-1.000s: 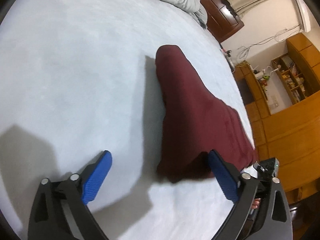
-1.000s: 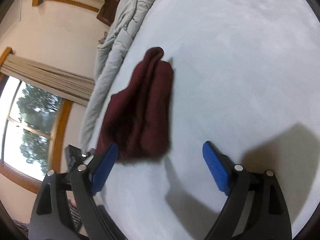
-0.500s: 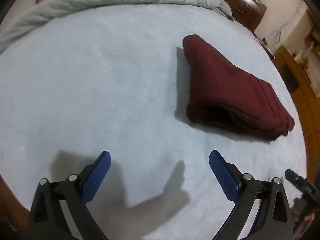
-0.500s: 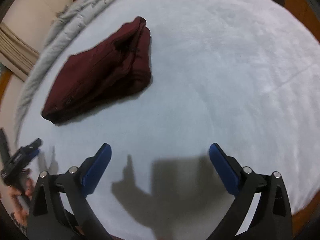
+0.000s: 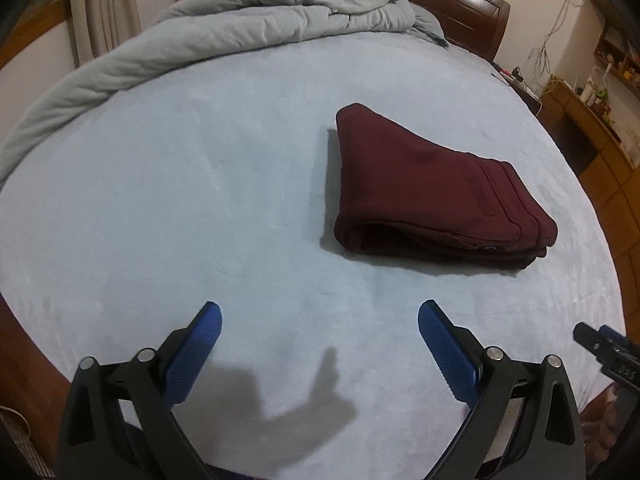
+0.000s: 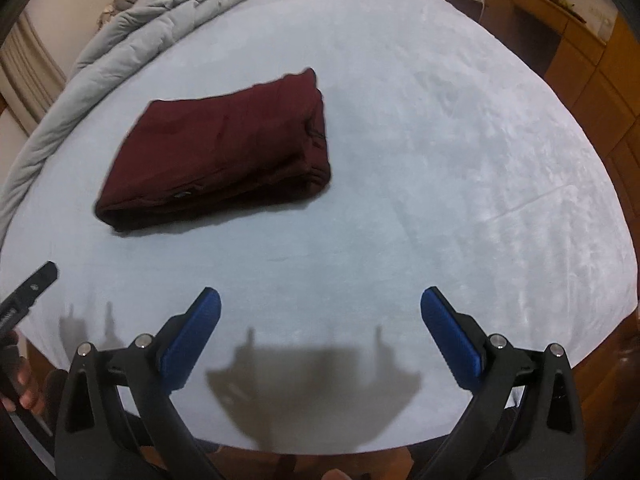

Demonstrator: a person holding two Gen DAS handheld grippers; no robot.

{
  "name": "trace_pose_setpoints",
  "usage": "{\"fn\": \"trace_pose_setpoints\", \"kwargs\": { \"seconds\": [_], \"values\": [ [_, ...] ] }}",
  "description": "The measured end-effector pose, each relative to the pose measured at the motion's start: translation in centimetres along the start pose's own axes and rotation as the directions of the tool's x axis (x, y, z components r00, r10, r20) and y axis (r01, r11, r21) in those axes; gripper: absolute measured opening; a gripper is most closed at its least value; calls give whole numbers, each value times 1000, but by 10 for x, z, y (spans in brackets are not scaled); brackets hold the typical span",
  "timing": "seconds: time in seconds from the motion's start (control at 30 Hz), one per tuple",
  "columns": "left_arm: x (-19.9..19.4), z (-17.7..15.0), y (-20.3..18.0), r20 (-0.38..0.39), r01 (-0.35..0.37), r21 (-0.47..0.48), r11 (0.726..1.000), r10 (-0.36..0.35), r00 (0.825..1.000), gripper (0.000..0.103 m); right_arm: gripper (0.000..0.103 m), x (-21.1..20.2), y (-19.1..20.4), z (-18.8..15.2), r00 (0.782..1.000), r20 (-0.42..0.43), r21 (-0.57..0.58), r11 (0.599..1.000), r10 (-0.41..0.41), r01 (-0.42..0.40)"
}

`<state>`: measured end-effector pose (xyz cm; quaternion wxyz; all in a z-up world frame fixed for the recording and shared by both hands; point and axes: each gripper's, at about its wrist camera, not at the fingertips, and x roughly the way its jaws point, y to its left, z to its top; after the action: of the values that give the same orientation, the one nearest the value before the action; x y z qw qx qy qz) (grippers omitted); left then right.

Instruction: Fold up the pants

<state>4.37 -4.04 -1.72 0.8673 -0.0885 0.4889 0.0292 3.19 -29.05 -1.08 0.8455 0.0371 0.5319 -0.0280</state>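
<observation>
On the pale blue bed (image 5: 168, 208) the maroon pants (image 5: 424, 184) lie folded into a compact bundle, near the grey quilt (image 5: 224, 32). The left gripper (image 5: 319, 322) and right gripper (image 6: 320, 308) hang above the near edge, well apart from the pants, each with its 2 blue pads spread wide and nothing between them.

Bed (image 5: 200, 200): covered by a pale blue sheet, filling most of both views.
Duvet (image 5: 248, 28): grey, bunched along the far and left edges of the bed.
Headboard (image 5: 452, 12): dark wood, seen behind the duvet.
Curtain (image 5: 104, 4): beige, hung at the far left.
Wall (image 5: 532, 12): cream, with loose cables seen against it.
Desk (image 6: 532, 4): light wood, set at the right, small items crowded on top.
Cabinets (image 6: 600, 76): orange-brown wood, set along the right side.
Light: cast from behind, shadows thrown on the near sheet.
</observation>
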Motion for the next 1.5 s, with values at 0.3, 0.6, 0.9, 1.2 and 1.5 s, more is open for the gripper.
{"fn": "trace_pose_setpoints", "kwargs": {
  "seconds": [0.3,0.6,0.9,1.2,1.5],
  "values": [
    [-36,-3,-13,41,-26,52,998,24,999,99,100,-37,6,-2,998,29,-10,999,53,-53],
    [-68,-2,-20,91,-54,80,995,46,995,99,100,-65,8,0,993,63,-13,995,95,-95],
    [-82,-2,-25,112,-42,102,994,30,993,99,100,-78,21,0,988,73,-30,991,133,-131],
    [-86,-3,-30,129,-60,118,991,44,991,99,100,-80,24,0,989,75,-30,992,128,-126],
    [-85,-3,-31,122,-61,125,990,45,992,99,100,-74,23,0,991,64,-32,993,118,-117]
  ]
}}
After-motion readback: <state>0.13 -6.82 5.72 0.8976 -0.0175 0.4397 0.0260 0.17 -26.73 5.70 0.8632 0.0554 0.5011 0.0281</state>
